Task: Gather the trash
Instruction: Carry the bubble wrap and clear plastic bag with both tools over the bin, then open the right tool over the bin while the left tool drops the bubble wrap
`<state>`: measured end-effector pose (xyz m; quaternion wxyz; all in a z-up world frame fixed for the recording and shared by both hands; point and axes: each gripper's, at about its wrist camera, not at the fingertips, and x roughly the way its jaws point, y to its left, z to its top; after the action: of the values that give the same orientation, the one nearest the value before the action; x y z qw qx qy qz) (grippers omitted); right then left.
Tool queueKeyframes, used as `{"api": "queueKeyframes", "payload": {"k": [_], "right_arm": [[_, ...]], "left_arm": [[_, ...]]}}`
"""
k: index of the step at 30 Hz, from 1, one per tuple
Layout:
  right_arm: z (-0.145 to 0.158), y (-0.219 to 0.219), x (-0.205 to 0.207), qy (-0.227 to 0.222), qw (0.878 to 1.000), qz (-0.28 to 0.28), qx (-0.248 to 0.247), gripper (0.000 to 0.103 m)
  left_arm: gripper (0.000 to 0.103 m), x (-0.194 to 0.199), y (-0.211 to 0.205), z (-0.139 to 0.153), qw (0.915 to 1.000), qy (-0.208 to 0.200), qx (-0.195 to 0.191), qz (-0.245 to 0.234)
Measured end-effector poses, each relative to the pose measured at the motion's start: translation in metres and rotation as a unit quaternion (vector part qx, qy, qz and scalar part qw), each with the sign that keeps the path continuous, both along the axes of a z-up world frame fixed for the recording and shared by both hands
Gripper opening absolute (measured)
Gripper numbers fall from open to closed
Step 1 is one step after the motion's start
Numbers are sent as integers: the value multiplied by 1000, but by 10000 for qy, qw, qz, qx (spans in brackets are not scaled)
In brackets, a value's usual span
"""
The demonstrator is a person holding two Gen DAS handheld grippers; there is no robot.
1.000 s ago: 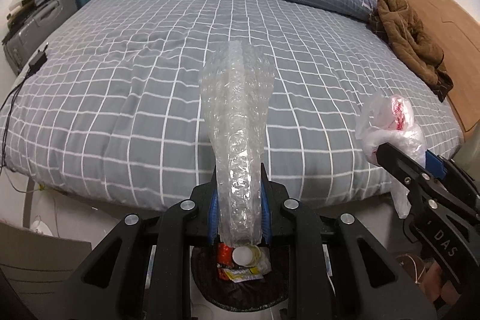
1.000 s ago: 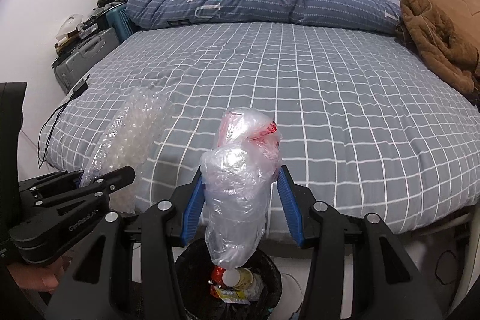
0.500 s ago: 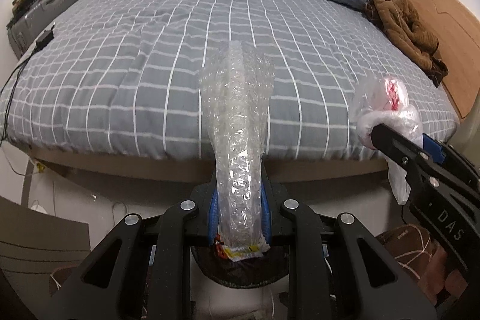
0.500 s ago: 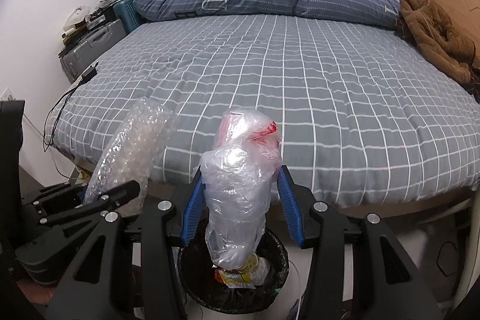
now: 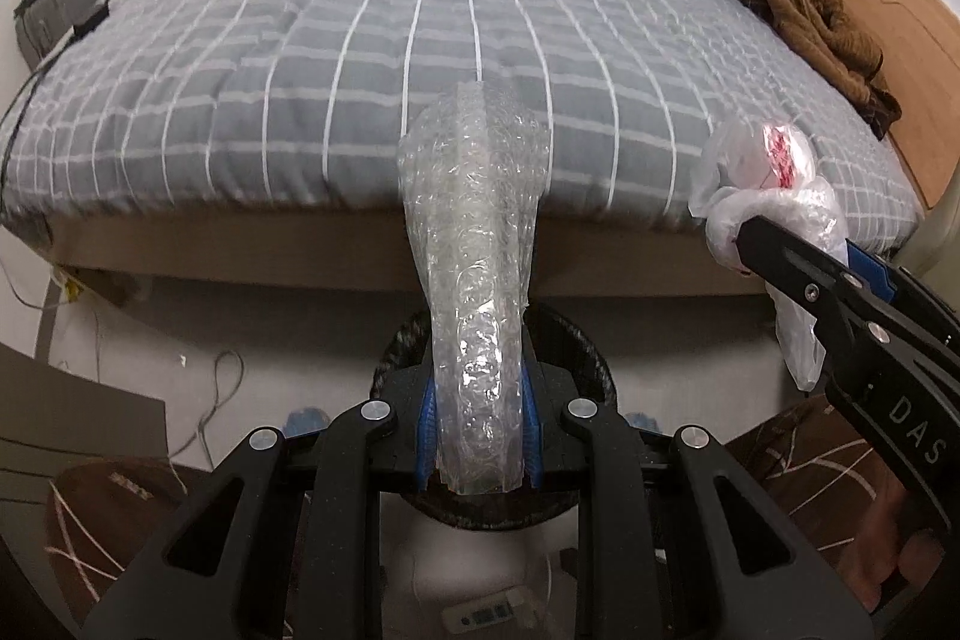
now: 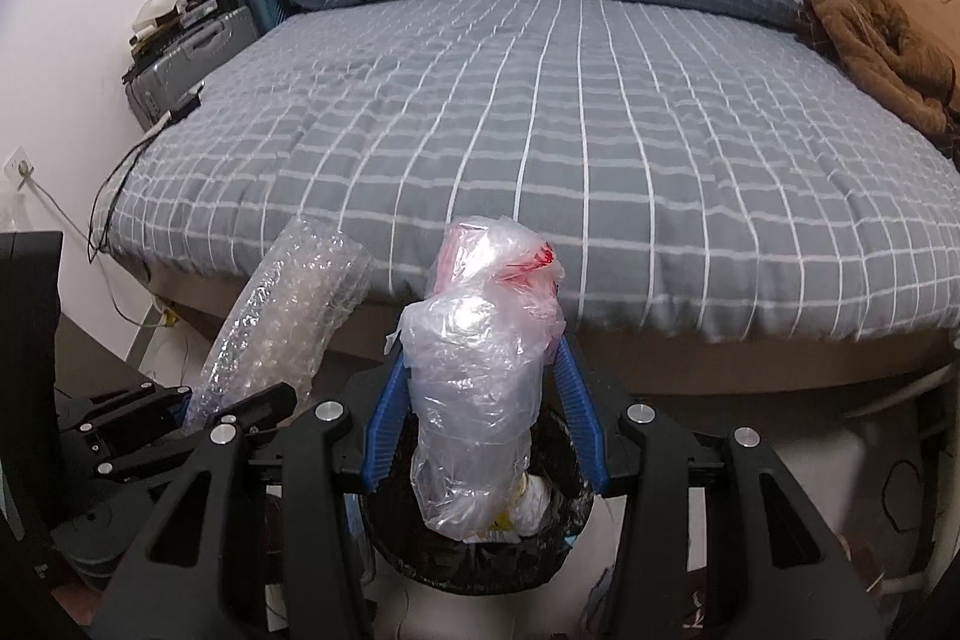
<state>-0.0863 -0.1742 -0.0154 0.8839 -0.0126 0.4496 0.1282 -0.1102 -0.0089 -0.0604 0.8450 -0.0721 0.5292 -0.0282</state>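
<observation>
Gripping a roll of bubble wrap point(image 5: 477, 280), my left gripper point(image 5: 478, 436) has its jaws clamped on the lower end, right over the black bin point(image 5: 585, 358) on the floor. My right gripper point(image 6: 483, 418) has its jaws pressed on a crumpled plastic bag point(image 6: 480, 376), which hangs over the same bin. Beyond both lies the checked bed point(image 6: 540, 130), with a brown jacket point(image 6: 870, 40) at its right.

Left claw point(image 5: 479, 436) clamped and tilted downward, right claw point(image 6: 480, 424) likewise, side by side
</observation>
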Motion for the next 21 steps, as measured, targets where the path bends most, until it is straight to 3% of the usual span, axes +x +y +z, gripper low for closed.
{"api": "queueKeyframes", "payload": {"k": [10,21], "right_arm": [[-62,-1,-7,530,9985,1,-164,46],[-122,19,1,1125,9928,221,-331,49]], "left_arm": [[21,-12,11,-61,9988,486,0,72],[21,-8,41,-99,9961,813,28,336]]}}
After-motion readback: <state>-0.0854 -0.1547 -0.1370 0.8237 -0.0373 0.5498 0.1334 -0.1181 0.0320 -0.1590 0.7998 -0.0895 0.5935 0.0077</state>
